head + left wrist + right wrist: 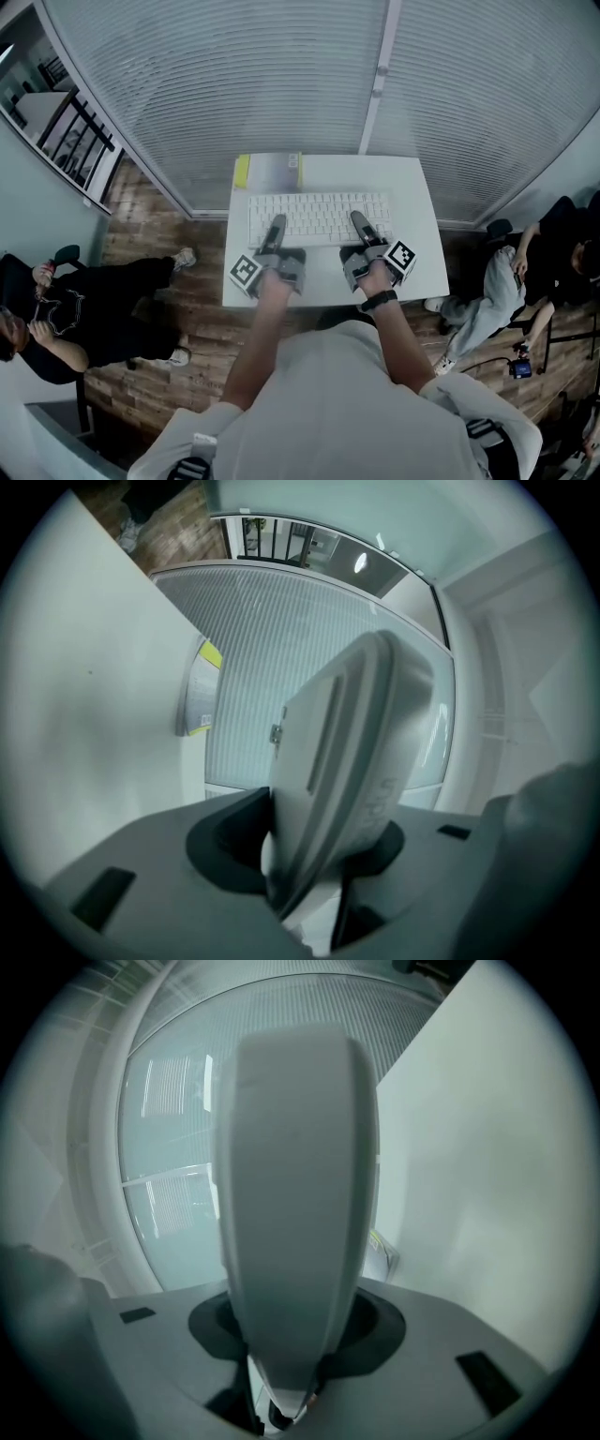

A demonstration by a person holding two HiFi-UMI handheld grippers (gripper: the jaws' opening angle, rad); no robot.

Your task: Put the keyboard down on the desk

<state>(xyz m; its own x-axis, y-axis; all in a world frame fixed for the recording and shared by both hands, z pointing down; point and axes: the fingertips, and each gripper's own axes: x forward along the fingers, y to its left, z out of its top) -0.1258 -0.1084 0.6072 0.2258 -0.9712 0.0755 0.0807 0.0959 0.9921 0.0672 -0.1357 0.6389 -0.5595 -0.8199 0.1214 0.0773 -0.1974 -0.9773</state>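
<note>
The white keyboard (319, 217) lies square across the middle of the white desk (422, 262). My left gripper (274, 231) reaches over its near edge left of centre. My right gripper (360, 225) does the same right of centre. One grey finger (276, 236) of each lies over the front key rows. In the left gripper view a pale finger (352, 761) fills the middle. In the right gripper view a broad grey finger (295, 1194) blocks the centre. The keyboard is hidden behind them, so I cannot make out whether the pads press on it or whether it rests on the desk.
A grey pad with a yellow-green edge (270, 172) lies at the desk's far left. White blinds (281, 84) stand right behind the desk. People sit on the wooden floor at the left (84, 309) and the right (497, 291).
</note>
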